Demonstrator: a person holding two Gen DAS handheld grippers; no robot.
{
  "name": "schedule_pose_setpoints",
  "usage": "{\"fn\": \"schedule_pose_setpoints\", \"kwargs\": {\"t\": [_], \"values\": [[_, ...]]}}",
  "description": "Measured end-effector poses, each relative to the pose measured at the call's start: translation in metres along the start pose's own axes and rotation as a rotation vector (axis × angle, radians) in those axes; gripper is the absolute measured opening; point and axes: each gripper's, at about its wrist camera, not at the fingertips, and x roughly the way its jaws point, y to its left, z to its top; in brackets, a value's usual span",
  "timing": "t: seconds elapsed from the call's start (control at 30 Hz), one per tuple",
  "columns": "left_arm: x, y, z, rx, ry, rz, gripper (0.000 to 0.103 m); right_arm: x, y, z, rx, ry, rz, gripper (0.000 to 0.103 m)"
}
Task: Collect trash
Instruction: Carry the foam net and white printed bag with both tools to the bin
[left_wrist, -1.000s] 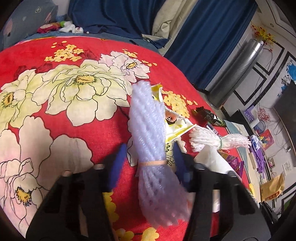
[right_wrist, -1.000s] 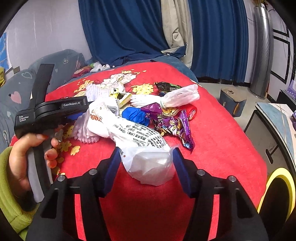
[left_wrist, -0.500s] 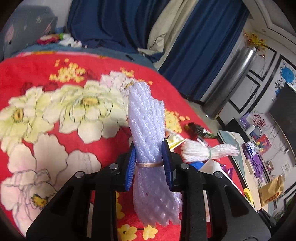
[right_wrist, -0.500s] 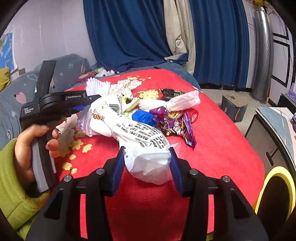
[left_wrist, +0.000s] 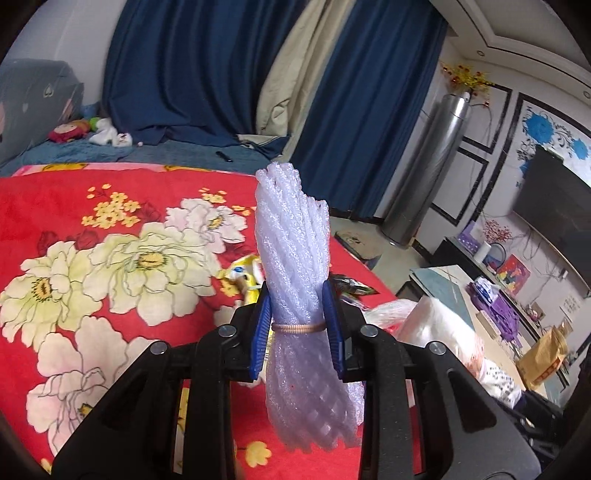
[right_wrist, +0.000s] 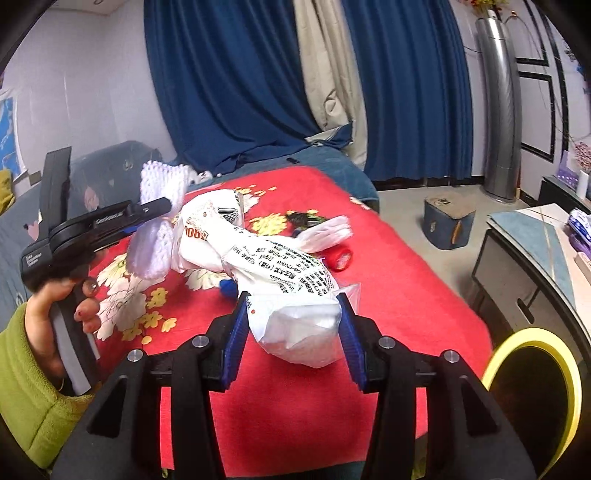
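My left gripper (left_wrist: 297, 325) is shut on a bundle of pale foam netting (left_wrist: 291, 236) tied with a rubber band, held upright above the red flowered bedspread (left_wrist: 74, 206). The bundle also shows in the right wrist view (right_wrist: 159, 221). My right gripper (right_wrist: 293, 321) is shut on a white printed plastic bag (right_wrist: 266, 266), lifted above the bedspread (right_wrist: 406, 288). Other trash lies behind: a white foam net (right_wrist: 325, 230), a red wrapper (right_wrist: 341, 258), a blue item (right_wrist: 227, 286), a dark wrapper (right_wrist: 304, 218), a yellow wrapper (left_wrist: 245, 275).
A yellow-rimmed bin (right_wrist: 535, 391) stands at the lower right beside the bed. A grey cabinet (right_wrist: 524, 266) and a small blue stool (right_wrist: 447, 225) stand on the floor. Blue curtains (right_wrist: 240, 81) hang behind. A silver air conditioner column (left_wrist: 424, 173) stands near the wall.
My left gripper closed on the foam netting bundle and lifted it off the bedspread. My right gripper tightened on the white bag and raised it; both views tilted upward.
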Motion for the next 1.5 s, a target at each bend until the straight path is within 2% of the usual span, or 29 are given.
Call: {"fn": "schedule_pose_setpoints", "kwargs": {"t": [0.8, 1.5], "values": [[-0.012, -0.062, -0.018, 0.128, 0.022, -0.152, 0.021, -0.054, -0.045, -0.007, 0.076, -0.072, -0.116, 0.044], [-0.014, -0.128, -0.061, 0.263, 0.093, -0.301, 0.021, -0.100, -0.108, -0.028, 0.192, -0.120, -0.276, 0.044]]}}
